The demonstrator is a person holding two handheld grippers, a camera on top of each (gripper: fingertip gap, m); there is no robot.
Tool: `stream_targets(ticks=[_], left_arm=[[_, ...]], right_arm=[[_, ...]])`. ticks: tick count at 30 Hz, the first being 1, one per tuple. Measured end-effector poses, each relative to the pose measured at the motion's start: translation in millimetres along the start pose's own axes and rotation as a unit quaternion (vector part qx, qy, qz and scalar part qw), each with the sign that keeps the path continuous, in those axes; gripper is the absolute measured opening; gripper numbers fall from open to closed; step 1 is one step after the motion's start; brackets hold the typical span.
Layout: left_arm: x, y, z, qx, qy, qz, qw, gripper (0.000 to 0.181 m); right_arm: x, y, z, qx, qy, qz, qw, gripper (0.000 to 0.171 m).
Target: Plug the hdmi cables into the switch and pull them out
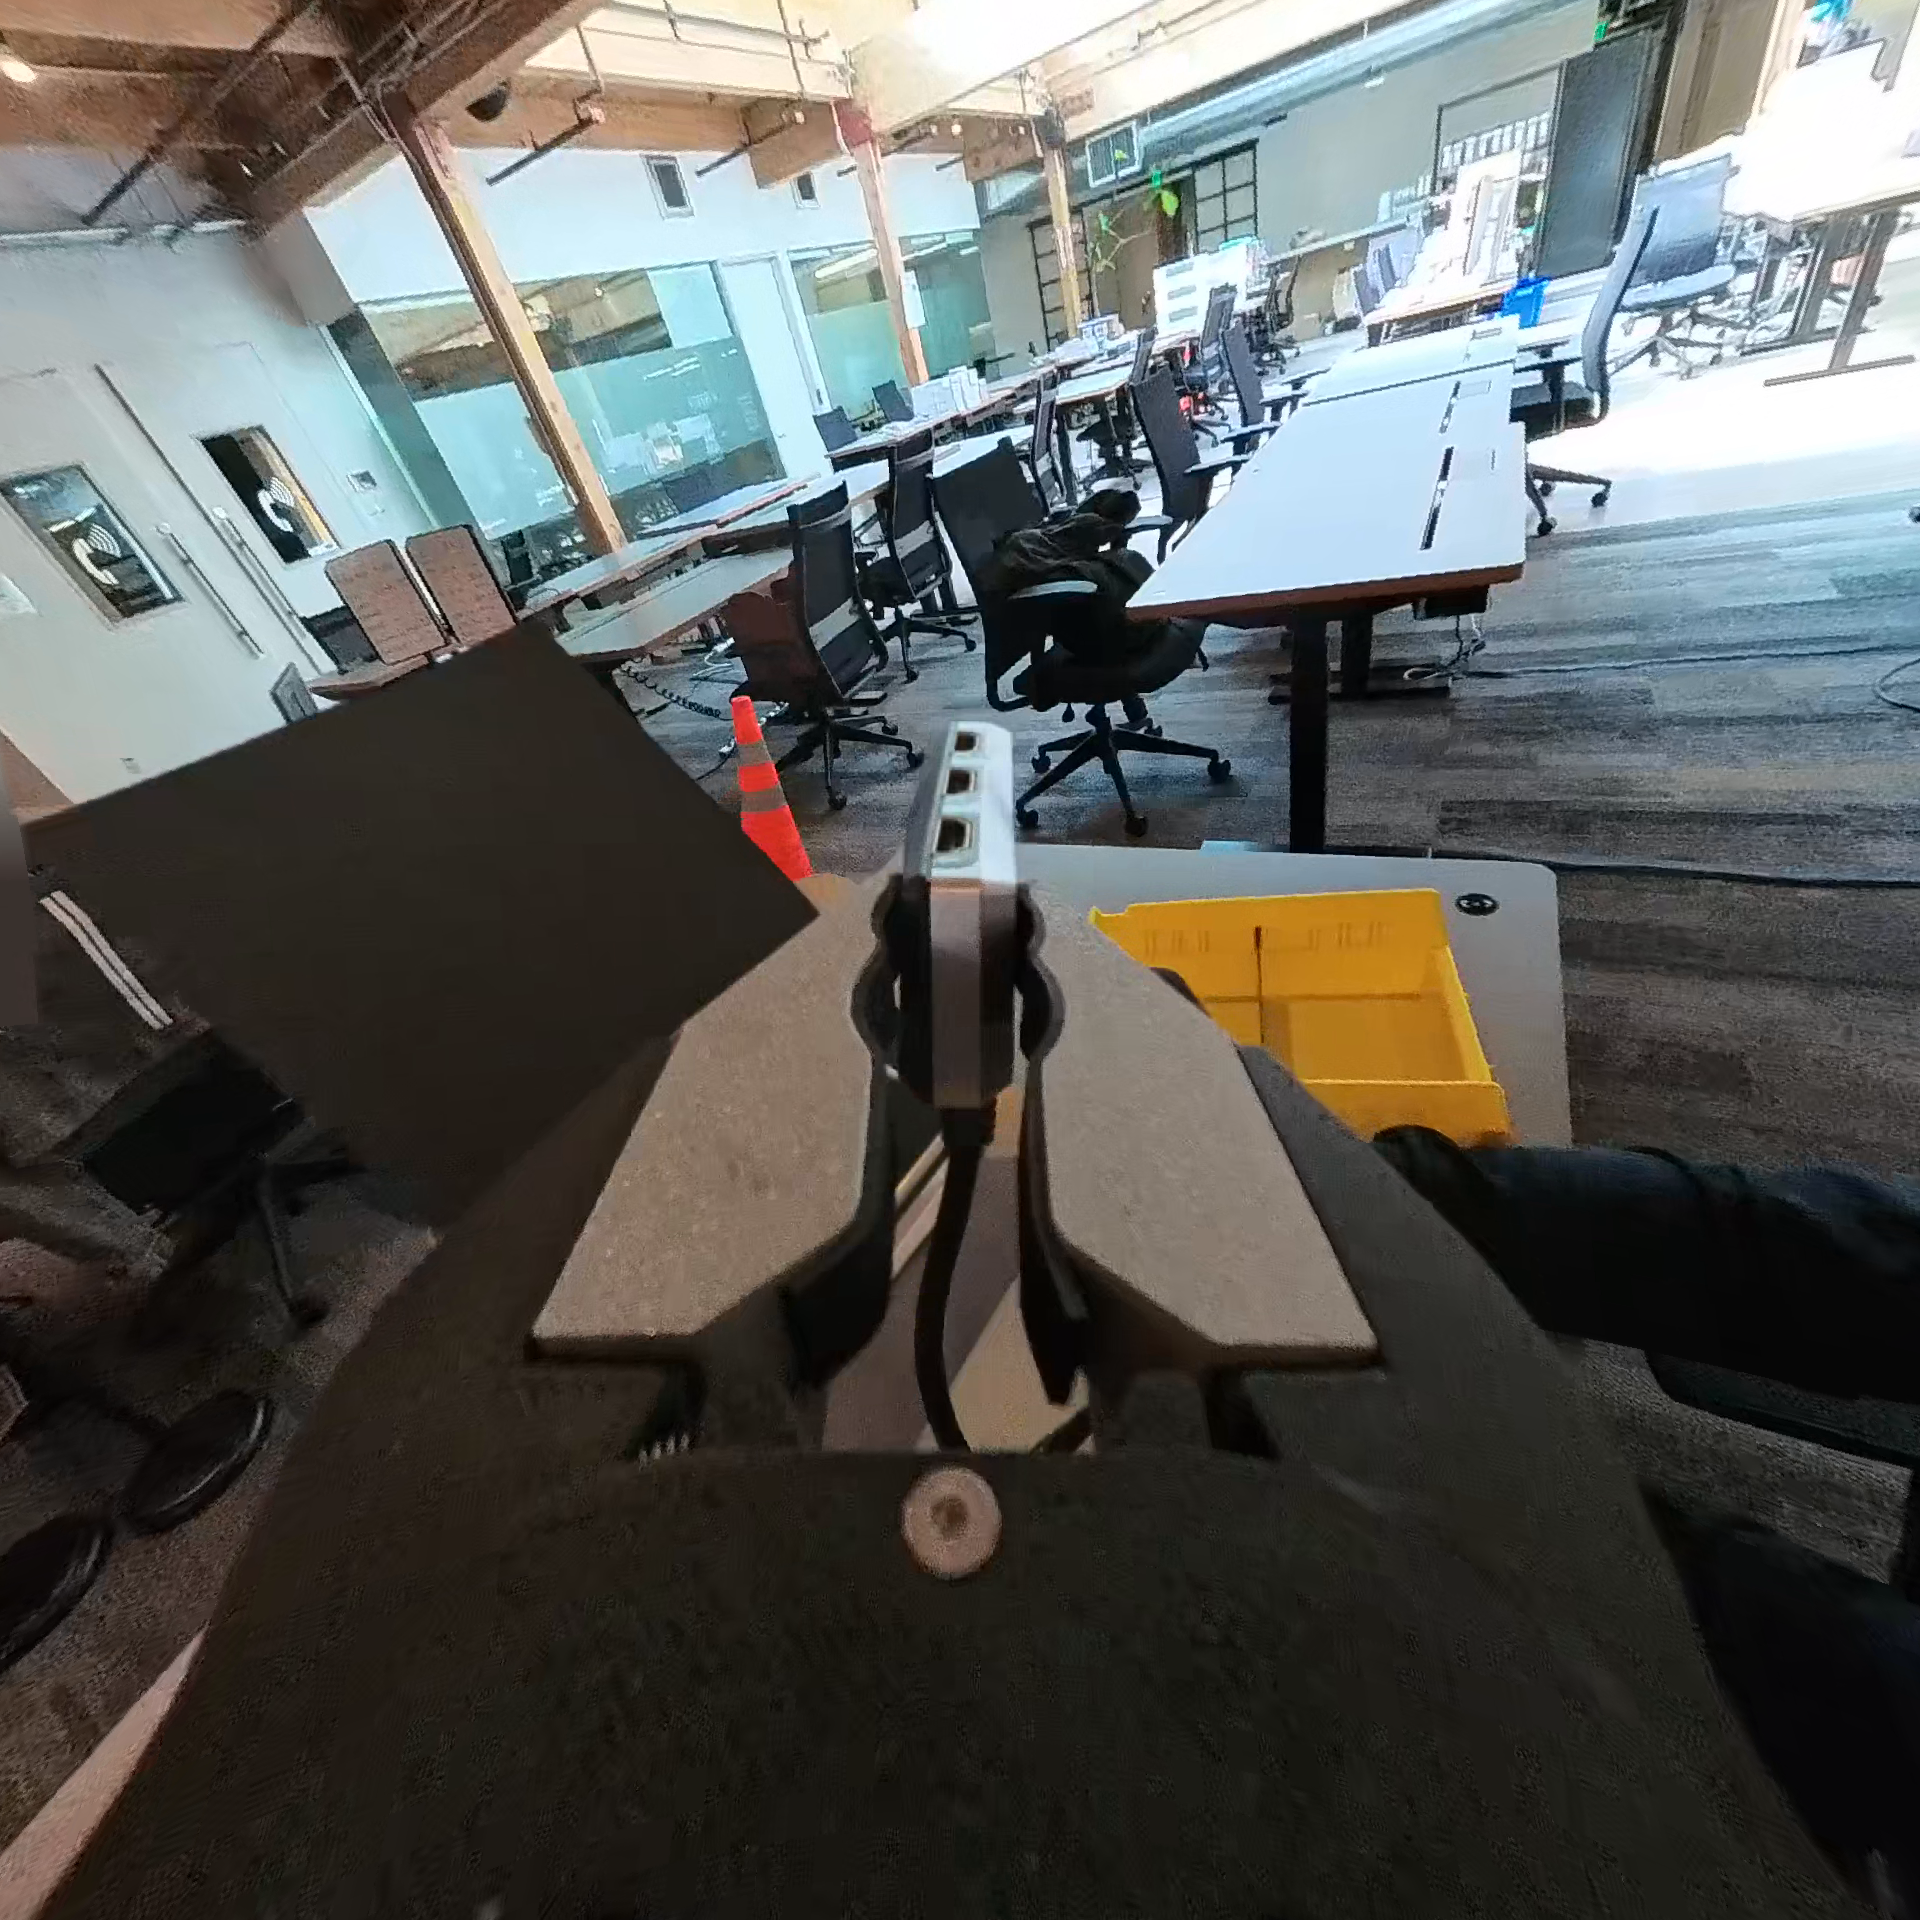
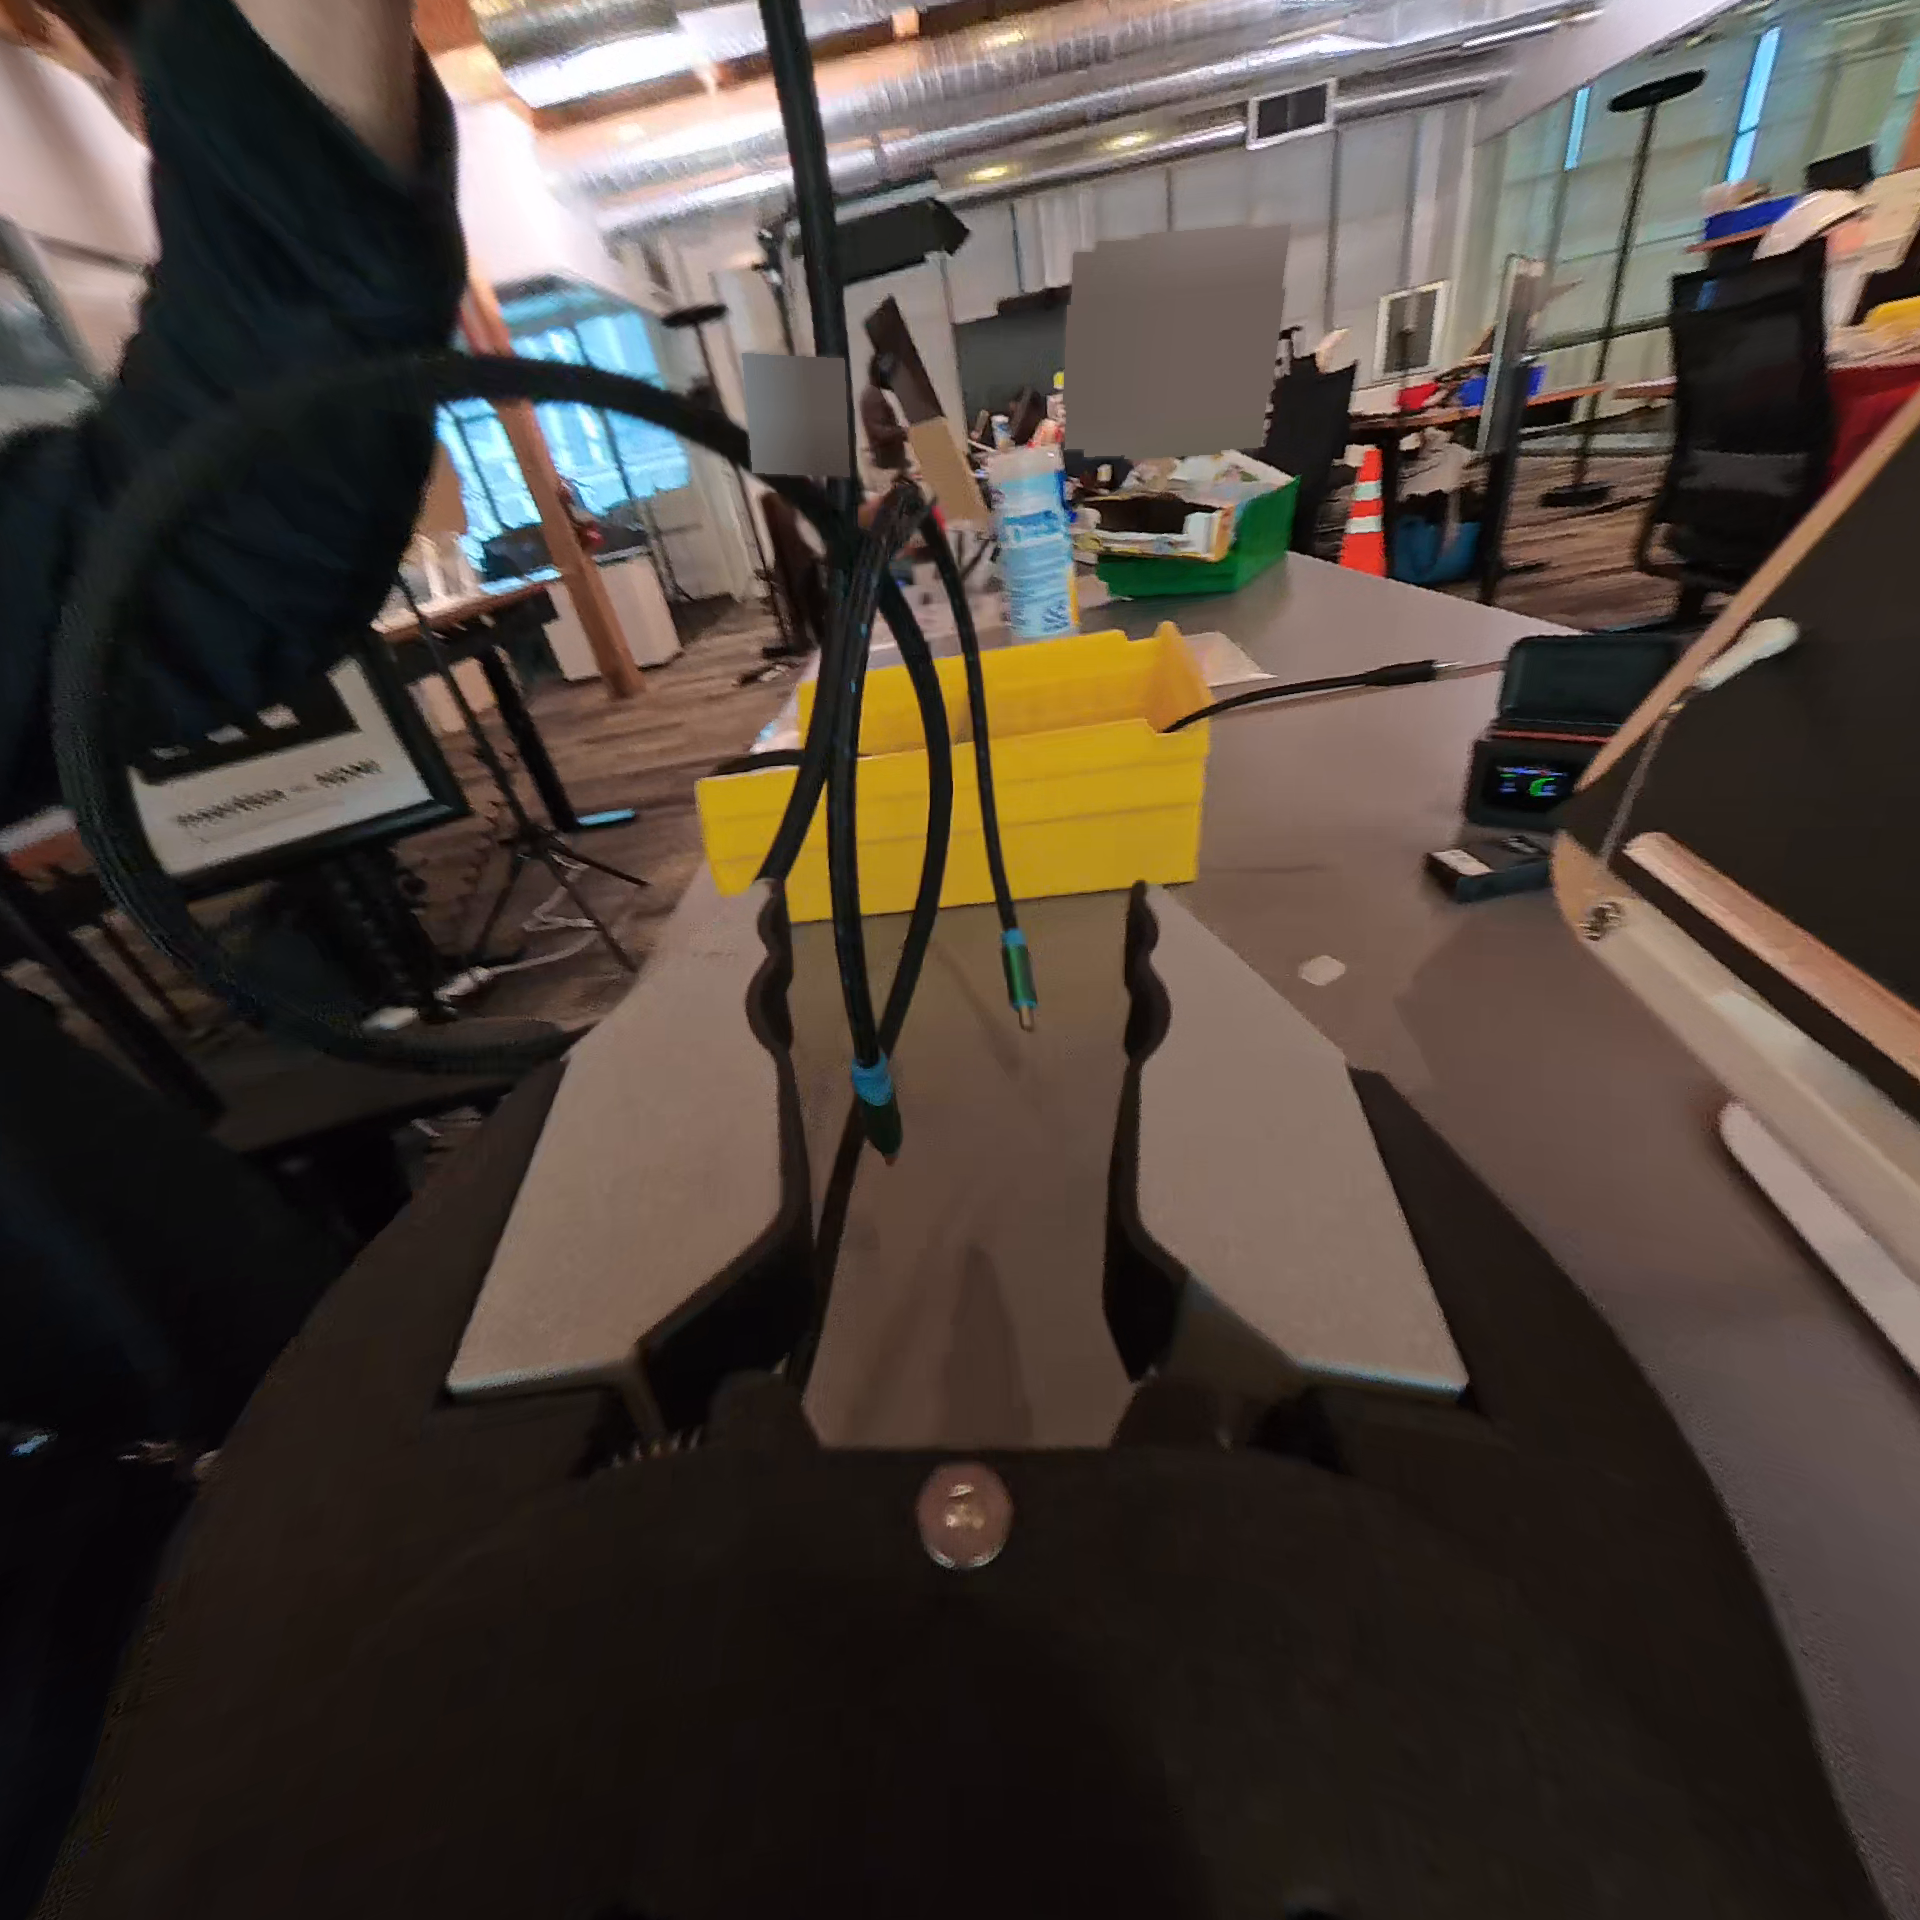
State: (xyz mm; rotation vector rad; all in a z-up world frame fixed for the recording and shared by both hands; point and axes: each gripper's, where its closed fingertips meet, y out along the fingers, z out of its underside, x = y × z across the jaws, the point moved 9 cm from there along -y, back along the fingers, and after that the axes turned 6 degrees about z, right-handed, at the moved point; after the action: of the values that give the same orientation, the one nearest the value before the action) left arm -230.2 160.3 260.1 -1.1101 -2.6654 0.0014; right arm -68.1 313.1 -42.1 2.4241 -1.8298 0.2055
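Left gripper (image 1: 954,997): clamped tight on the near end of the switch (image 1: 961,914), lifted off the table (image 1: 1496,966).
Switch: grey box on edge, pointing away from the gripper, a row of ports on its upper side; a black lead (image 1: 940,1288) drops from its near end between the fingers.
Right gripper (image 2: 951,997): fingers wide apart, nothing held.
Cables (image 2: 883,790): two black braided ones hang in front of the open fingers, plugs (image 2: 876,1101) dangling above the table.
Yellow bin (image 2: 1039,800): just beyond the right fingertips.
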Motion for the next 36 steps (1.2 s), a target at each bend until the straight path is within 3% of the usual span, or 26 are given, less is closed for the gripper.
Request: stream_targets(ticks=[5, 12, 15, 16, 18, 31, 36], left_arm=[[-13.7, 14.8, 1.7, 0.022, 0.018, 0.018, 0.999, 0.017], [-22.9, 32.9, 19.9, 0.038, 0.008, 0.039, 0.998, 0.017], [-25.6, 39.0, 24.0, 0.035, 0.002, 0.054, 0.998, 0.017], [-26.2, 40.6, 24.1, 0.034, -0.001, 0.057, 0.998, 0.017], [-26.6, 43.5, 24.8, 0.036, -0.001, 0.06, 0.998, 0.017], [-22.4, 44.7, 68.2, 0.082, -0.029, 0.067, 0.994, 0.017], [-20.9, 28.5, 101.2, 0.113, -0.016, 0.025, 0.993, 0.017]], right_arm=[[11.6, 5.3, -6.0, -0.011, 0.014, -0.05, 0.999, 0.073], [31.8, 15.9, -11.4, -0.017, -0.012, -0.071, 0.997, 0.073], [26.6, 27.1, -1.8, 0.024, -0.019, -0.025, 0.999, 0.057], [23.6, 29.5, 0.8, 0.032, -0.022, -0.001, 0.999, 0.045], [23.4, 31.2, 4.2, 0.04, -0.031, -0.002, 0.999, 0.003], [13.1, 13.2, -11.6, -0.024, -0.032, 0.088, 0.995, 0.003], [-0.2, -6.0, -18.0, -0.062, -0.036, 0.208, 0.975, 0.003]])
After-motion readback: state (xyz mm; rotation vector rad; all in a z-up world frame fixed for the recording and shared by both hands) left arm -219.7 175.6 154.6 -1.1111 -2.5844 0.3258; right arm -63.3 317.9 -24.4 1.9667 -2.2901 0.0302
